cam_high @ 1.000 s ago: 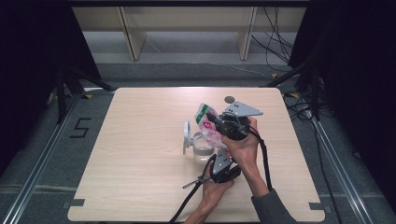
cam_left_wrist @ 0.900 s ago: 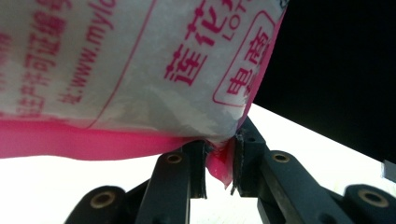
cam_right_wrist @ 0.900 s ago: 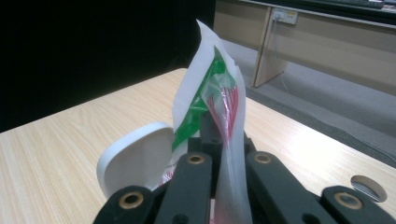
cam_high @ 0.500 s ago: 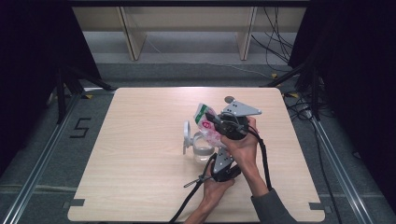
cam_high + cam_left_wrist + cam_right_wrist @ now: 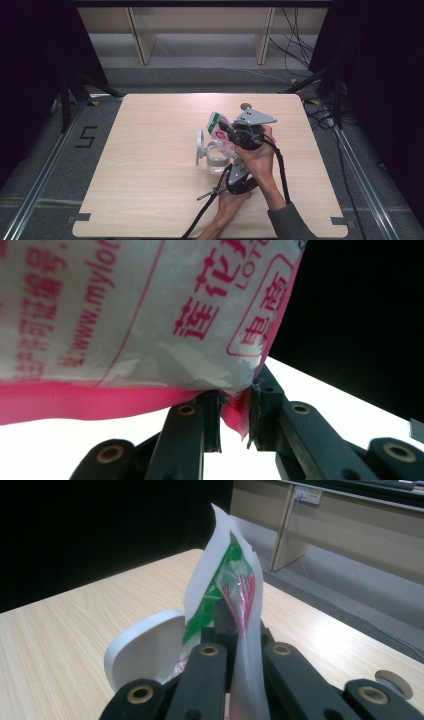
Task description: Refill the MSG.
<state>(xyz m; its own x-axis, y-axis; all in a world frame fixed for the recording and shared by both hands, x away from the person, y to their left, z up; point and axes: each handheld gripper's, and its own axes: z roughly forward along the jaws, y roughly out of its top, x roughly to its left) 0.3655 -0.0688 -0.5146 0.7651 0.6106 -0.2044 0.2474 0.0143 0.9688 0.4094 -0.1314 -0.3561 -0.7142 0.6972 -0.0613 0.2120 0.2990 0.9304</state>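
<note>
A pink-and-white packet (image 5: 220, 131) is clamped at one edge by the right gripper (image 5: 235, 630) and pinched at a corner by the left gripper (image 5: 235, 412), just above a clear jar (image 5: 216, 159) beside its white lid (image 5: 200, 146); a steady, opposed pull is judged best for tearing.

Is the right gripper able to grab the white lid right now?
Probably not. The right gripper is shut on the packet, so its jaws are full; the white lid stands just beyond, untouched.
</note>
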